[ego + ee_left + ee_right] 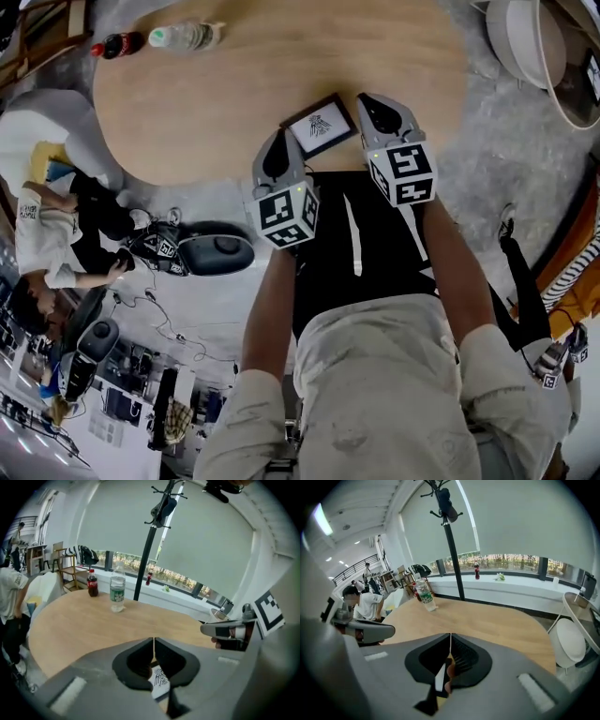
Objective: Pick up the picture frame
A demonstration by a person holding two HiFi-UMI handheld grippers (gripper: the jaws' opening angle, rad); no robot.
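Hovering left tongs (281, 137) and right tongs (366, 99), closed empty, flanking picture frame (319, 125) on table (187, 103); water bottle (187, 36) label unreadable.

Your table (234, 103) looks like pale, smooth, matt wood. The picture frame (320, 125) has a dark, smooth border round what looks like white paper. Your left gripper (153, 643) and right gripper (450, 638) wear matt grey plastic shells with black inner pads.

Left gripper (283, 137) and right gripper (367, 98): grey shells, black fingers (136, 660), each with a white cube (284, 216) of black square markers; pale beige short-sleeved shirt (375, 394), faintly stained; black trousers (328, 253) with a white stripe.
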